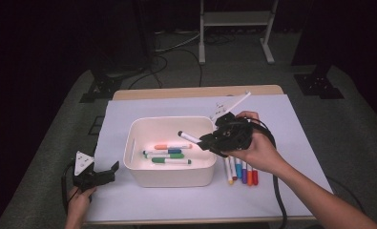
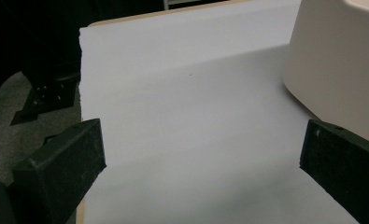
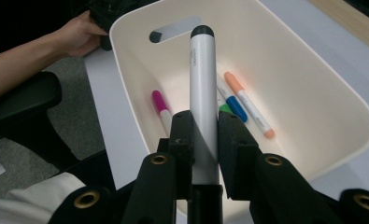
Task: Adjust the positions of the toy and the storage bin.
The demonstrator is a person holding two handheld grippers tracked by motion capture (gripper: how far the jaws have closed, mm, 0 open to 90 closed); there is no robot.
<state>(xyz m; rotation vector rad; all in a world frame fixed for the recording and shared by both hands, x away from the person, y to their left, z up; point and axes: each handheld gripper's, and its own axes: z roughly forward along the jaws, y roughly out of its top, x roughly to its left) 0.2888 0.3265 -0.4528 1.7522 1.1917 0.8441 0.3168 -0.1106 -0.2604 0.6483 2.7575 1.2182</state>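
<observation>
White paper covers the table (image 1: 129, 200). Right gripper (image 3: 203, 135) squeezes 1 white marker (image 3: 203, 93) above the cream bin (image 1: 172, 176). Left gripper (image 1: 102, 175) rests wide open, left of the bin.

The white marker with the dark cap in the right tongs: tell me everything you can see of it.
The white marker with a dark cap is a smooth, plastic-looking cylinder with faint small print near the cap. The right tongs are shut on its barrel, one pad on each side, its rear end hidden between them. It hangs above the open cream plastic bin, cap end out over the interior, touching nothing else. In the high view it slants, cap toward the upper left.
</observation>
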